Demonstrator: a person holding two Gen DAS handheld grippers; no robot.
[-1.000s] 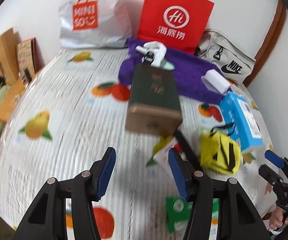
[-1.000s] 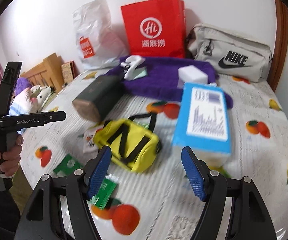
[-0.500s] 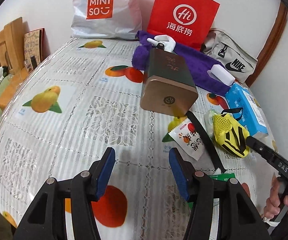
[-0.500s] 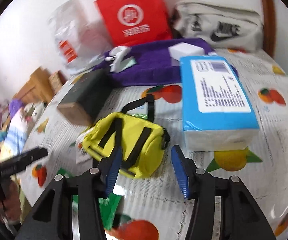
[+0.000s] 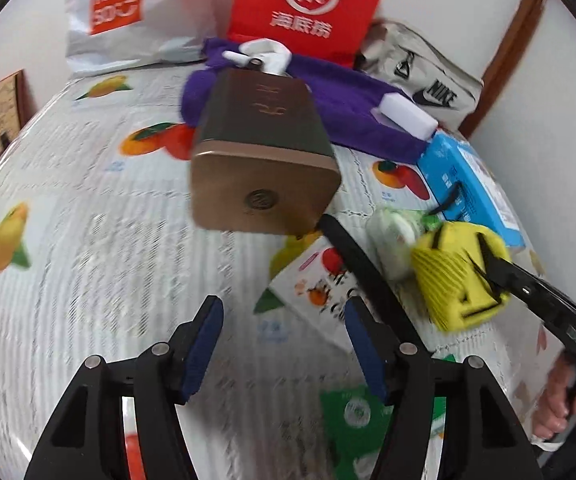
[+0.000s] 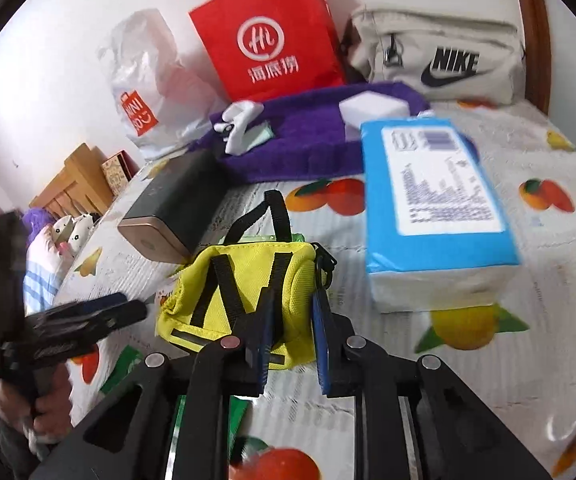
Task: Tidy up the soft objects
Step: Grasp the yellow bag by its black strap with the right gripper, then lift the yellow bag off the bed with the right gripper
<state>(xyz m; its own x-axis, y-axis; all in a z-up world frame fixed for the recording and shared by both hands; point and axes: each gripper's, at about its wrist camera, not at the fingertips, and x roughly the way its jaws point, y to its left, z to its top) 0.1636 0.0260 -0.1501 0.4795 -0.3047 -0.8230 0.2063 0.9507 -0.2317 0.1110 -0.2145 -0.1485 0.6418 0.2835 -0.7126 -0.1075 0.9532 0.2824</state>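
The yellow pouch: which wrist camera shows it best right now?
The right wrist view. The yellow pouch fills the centre, showing black straps and handle, with the right gripper closing on its near right corner. In the left wrist view the yellow pouch sits small and blurred at the right edge, partly crossed by the right gripper.

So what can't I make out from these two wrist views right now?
- Right gripper jaws closing around the yellow bag: the bag's corner hides whether the pads touch it.
- Green packets: printing blurred, partly behind the left gripper.
- Pale object behind the yellow bag, left view: blurred, unidentifiable.
- Blue tissue pack label: too blurred to read.
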